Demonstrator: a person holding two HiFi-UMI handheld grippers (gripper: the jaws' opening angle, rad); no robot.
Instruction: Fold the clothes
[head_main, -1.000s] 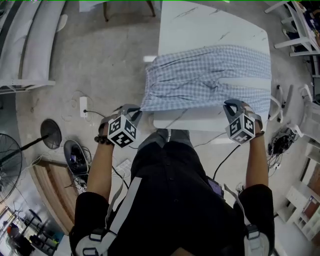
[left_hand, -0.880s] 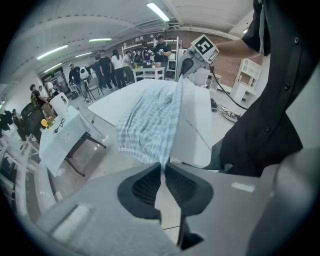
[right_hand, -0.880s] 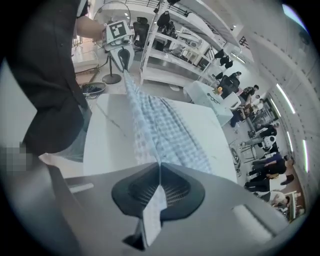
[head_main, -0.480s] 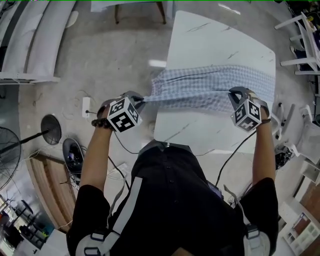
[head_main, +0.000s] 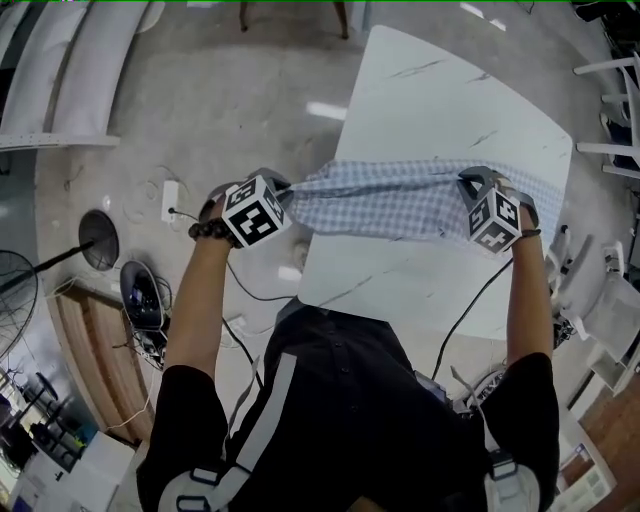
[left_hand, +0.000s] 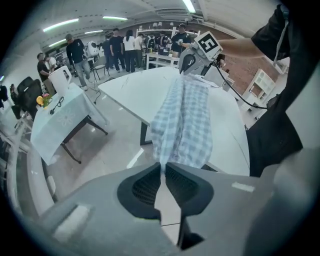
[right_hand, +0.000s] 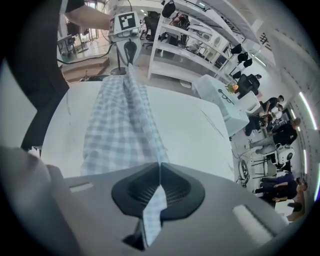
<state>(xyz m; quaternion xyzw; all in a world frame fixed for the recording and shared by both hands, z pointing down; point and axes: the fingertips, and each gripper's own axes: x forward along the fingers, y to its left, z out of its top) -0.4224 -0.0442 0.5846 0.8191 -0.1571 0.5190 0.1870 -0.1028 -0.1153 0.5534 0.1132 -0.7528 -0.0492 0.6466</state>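
Observation:
A blue-and-white checked garment hangs stretched in a band between my two grippers over the white marble-look table. My left gripper is shut on the cloth's left end, just off the table's left edge. My right gripper is shut on the right end, above the table. In the left gripper view the checked cloth runs from the shut jaws to the other gripper. A strip of checked cloth is pinched in the jaws in the right gripper view, its tail hanging below.
A power strip and cables lie on the concrete floor left of the table, near a fan base. White chairs stand at the right. People stand round tables in the background.
Both grippers have carried the near edge of the cloth away from me, over the table. The garment, spread flat a second ago, is now folded into a narrow band between them.

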